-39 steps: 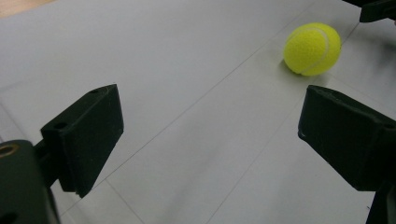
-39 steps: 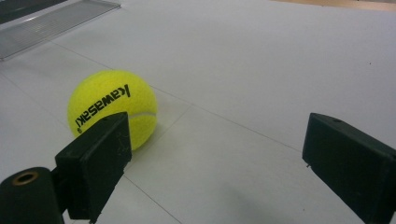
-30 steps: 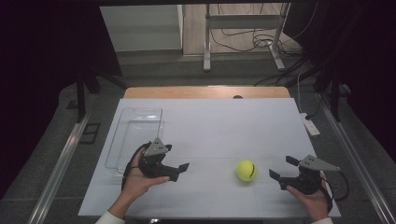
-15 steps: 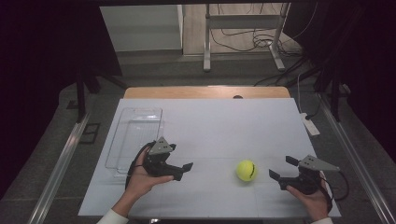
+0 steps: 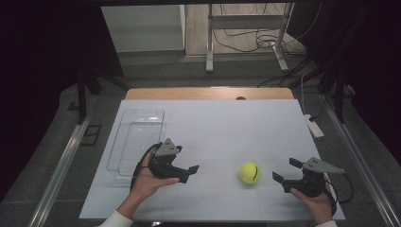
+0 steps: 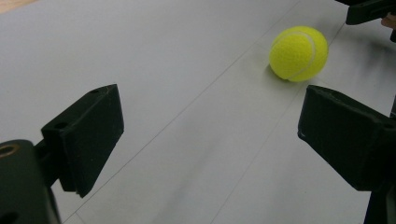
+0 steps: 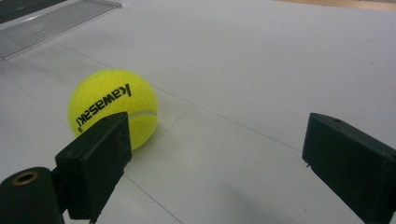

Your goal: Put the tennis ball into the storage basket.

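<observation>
- High view: tennis ball [image 5: 249, 172] on the white table [image 5: 227, 123], between left claw [image 5: 187, 173] and right claw [image 5: 285, 172]; clear tray [image 5: 137, 142] near the left edge.
- Left gripper view: claw released, ball ahead, apart.
- Right gripper view: claw released, ball just beyond one jaw.

- tennis ball [image 5: 249, 172]: bright yellow, white seam, black lettering
- both grippers, left [image 5: 187, 174] and right [image 5: 283, 171]: black
- table [image 5: 227, 127]: pale grey
- tray [image 5: 137, 137]: clear

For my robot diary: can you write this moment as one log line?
left claw: open, empty | right claw: open, empty | tennis ball: on table, between claws, untouched | clear tray: far left
</observation>
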Demonstrator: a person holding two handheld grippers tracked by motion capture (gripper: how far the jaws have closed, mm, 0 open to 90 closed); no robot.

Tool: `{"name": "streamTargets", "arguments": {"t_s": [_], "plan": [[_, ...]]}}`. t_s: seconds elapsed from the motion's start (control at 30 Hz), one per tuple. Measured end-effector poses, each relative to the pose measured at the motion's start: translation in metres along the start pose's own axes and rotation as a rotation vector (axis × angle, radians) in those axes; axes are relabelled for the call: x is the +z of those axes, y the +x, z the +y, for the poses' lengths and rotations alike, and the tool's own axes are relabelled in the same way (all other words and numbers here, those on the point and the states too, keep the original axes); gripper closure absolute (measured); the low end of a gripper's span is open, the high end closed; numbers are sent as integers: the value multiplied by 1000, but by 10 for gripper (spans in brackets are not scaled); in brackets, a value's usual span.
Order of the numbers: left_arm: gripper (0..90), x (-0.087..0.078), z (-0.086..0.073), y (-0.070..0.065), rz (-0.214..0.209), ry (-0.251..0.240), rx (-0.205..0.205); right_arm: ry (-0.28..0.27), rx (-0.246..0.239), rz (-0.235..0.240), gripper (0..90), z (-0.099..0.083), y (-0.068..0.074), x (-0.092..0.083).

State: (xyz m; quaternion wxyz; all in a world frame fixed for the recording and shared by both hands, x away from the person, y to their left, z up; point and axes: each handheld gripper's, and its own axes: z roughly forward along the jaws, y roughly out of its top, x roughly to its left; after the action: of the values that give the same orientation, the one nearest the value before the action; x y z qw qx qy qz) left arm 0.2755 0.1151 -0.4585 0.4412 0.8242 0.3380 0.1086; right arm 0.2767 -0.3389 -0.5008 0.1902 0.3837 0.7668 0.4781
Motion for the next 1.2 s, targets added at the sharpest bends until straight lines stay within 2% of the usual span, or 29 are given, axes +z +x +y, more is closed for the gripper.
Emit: {"name": "streamTargets", "arguments": {"t_s": [0.8,1.2], "plan": [[80,16,12,-10,-37,14,29,4,4,-2,85,0,0,0],[80,29,21,-18,-68,25,54,4,3,-4,85,0,0,0]]}}
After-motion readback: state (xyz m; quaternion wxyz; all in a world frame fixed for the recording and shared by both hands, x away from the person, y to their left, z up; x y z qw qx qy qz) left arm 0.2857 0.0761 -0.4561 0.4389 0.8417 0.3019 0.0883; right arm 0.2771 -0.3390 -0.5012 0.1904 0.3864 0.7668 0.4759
